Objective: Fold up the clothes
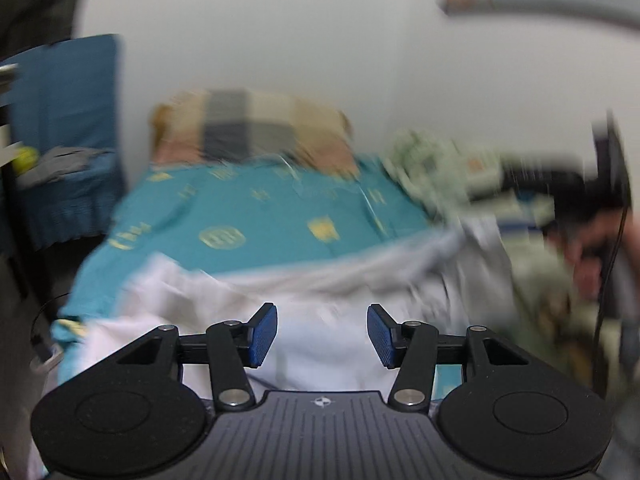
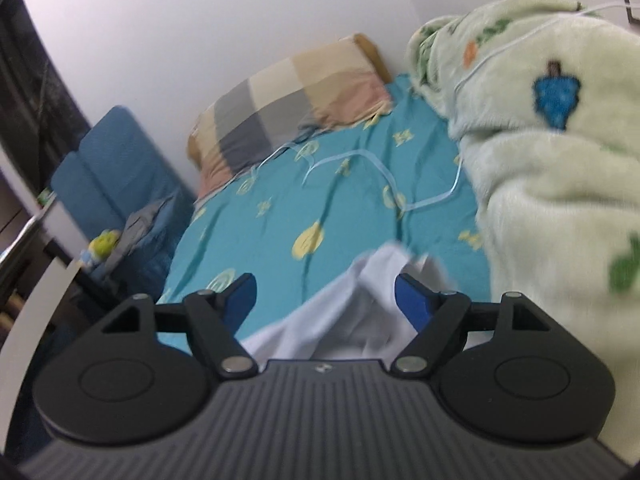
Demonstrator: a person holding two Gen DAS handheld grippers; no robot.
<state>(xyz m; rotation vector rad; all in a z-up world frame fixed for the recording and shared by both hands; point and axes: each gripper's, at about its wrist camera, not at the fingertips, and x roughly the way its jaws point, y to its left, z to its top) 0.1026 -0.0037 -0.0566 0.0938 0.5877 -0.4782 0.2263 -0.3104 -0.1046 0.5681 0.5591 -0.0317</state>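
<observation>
Our left gripper (image 1: 322, 336) has its jaws parted with nothing pinched; the blue pads (image 1: 264, 334) stand clear over white cloth. That cloth is the white garment (image 1: 304, 344), lying rumpled on the near part of the bed, spread wide in the left wrist view, which is badly blurred, so the edges are hard to read.

Our right gripper (image 2: 326, 300) has jaws spread wide too. A peak of the same white garment (image 2: 360, 308) rises between them, close to the right pad (image 2: 412, 300), but we see no pressing on it, so we judge it let go, not gripped. We can't tell whether the cloth touches that pad.

Both jaws being released over the cloth suggests a fold laid down and dropped, or a fresh grab about to be picked; we judge the fold is far from finished, as the garment looks bunched, not flat.

Outward: the teal bedsheet (image 2: 280, 208) with yellow marks carries the garment. A pale cord (image 2: 360, 156) loops across it farther up. A checked pillow (image 2: 288, 96) sits at the head against the wall. A pale green fleece blanket (image 2: 552, 168) is heaped along the right side, just beside the garment, and could crowd the folding space. A blue chair (image 2: 116, 168) stands well apart on the left.
</observation>
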